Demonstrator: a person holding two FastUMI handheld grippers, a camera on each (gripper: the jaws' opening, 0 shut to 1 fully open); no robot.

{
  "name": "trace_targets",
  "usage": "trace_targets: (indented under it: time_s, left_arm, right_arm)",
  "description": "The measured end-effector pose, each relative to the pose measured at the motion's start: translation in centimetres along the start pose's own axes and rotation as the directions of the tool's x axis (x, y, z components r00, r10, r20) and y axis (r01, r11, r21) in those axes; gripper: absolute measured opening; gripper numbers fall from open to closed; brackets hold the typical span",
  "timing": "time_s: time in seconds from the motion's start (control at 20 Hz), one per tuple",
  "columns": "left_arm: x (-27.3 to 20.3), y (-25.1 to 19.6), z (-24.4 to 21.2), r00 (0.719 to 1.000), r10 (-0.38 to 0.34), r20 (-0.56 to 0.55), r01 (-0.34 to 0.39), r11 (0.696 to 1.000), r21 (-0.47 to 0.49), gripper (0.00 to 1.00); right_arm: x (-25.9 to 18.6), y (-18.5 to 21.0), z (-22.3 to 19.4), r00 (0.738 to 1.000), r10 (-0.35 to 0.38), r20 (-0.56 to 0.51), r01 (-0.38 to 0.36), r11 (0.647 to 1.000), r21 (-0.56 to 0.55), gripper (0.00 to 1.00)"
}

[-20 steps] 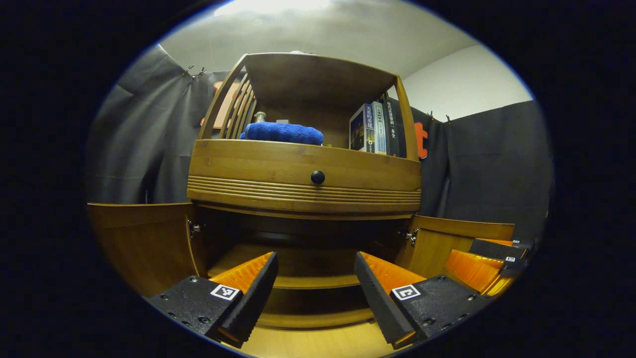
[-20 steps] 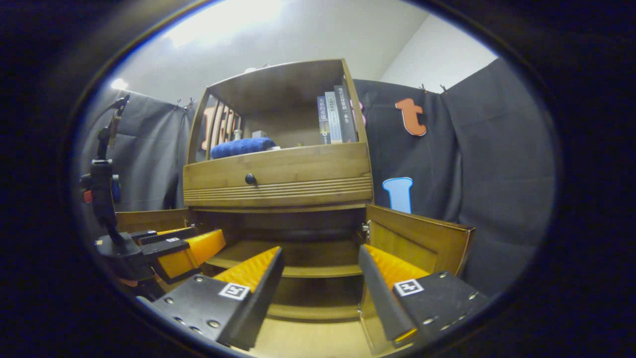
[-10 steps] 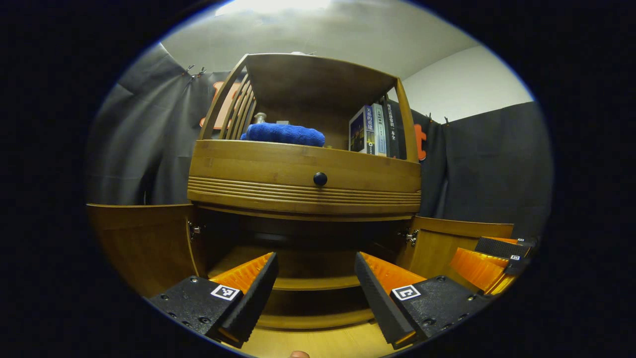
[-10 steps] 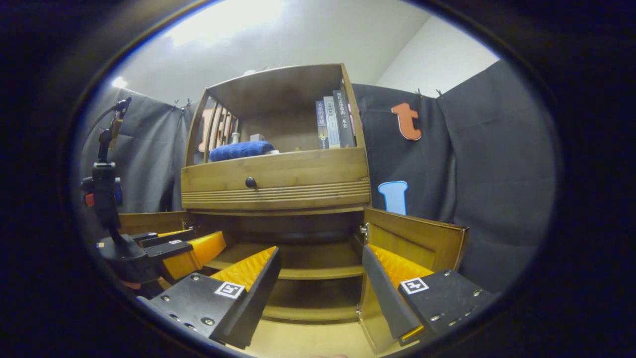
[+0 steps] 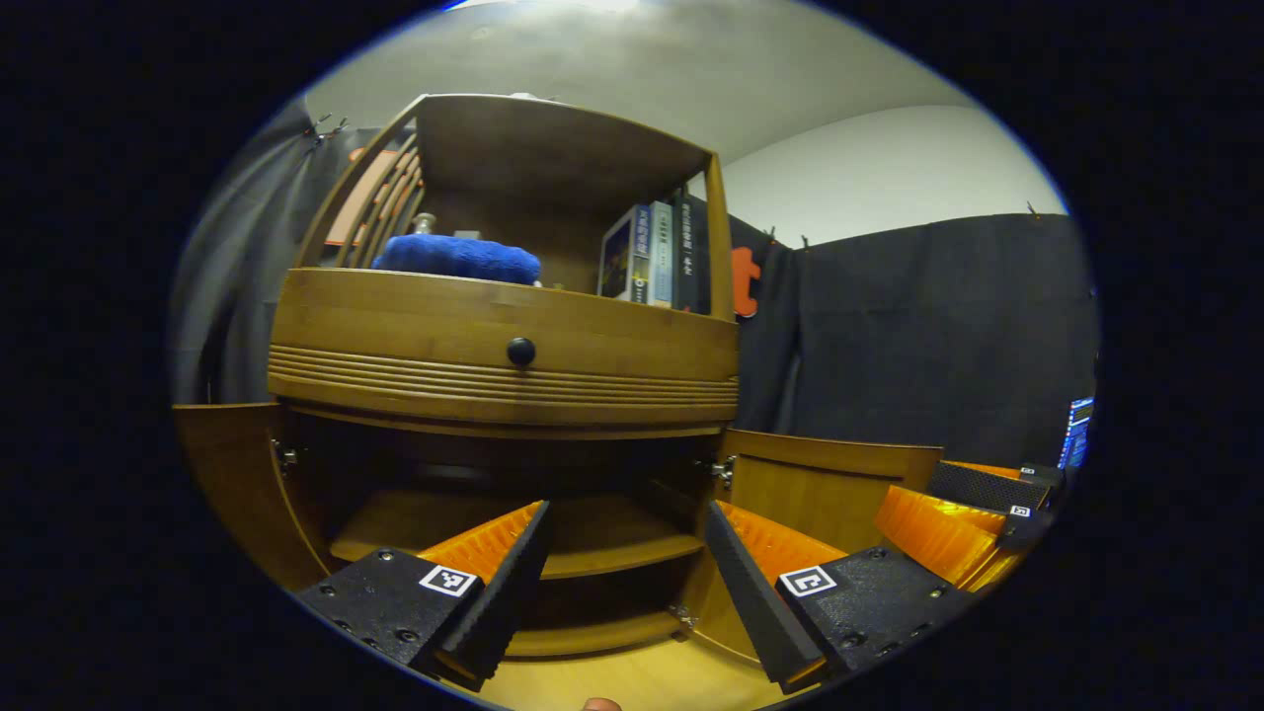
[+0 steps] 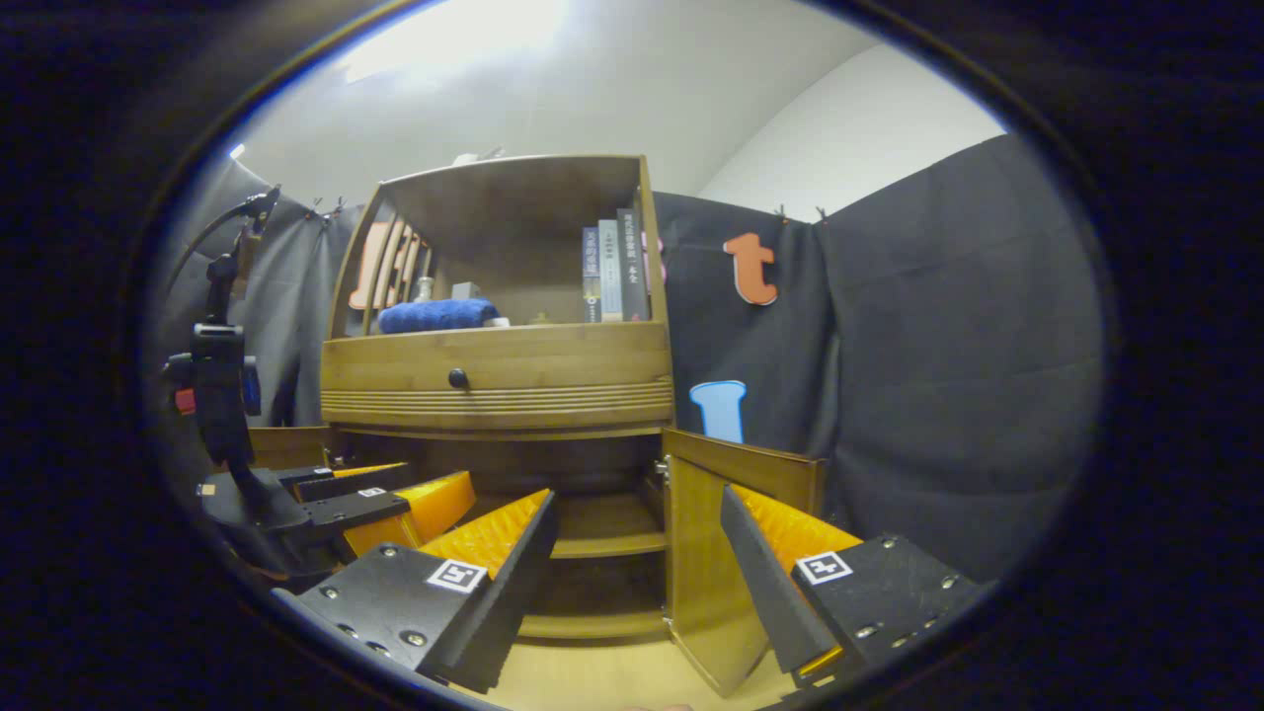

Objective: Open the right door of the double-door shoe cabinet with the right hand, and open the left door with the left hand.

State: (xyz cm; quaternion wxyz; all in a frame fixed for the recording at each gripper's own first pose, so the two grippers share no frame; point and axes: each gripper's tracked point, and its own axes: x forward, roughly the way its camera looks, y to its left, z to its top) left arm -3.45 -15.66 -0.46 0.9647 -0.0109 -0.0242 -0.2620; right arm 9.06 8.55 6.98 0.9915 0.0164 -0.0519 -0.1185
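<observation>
Booth walls: dark grey cloth (image 6: 948,326) hung by clips along the top edge, covering the back and right side. Above it, plain white wall (image 5: 889,168) and a white ceiling (image 6: 553,89) with a bright light patch at upper left in the right gripper view. Floor (image 5: 632,681) is light wood-tone. Sliver of a lit screen (image 5: 1078,430) at the far right edge in the left gripper view. Overall lighting dim and warm.

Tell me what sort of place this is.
Probably a staged recording booth, not a lived-in home: black cloth hangs as walls behind a wooden shoe cabinet, both doors open, with books and a folded blue towel on its upper shelf.
</observation>
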Motion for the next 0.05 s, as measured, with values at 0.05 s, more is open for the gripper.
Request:
trace_targets:
  time_s: [0.05]
  left_arm:
    - [0.17,-1.14,0.12,0.999,-0.032,0.002,0.032,0.999,0.001,0.95]
  right_arm:
    - [-0.49,-0.7,0.16,1.0,-0.028,0.005,0.028,1.0,-0.002,0.92]
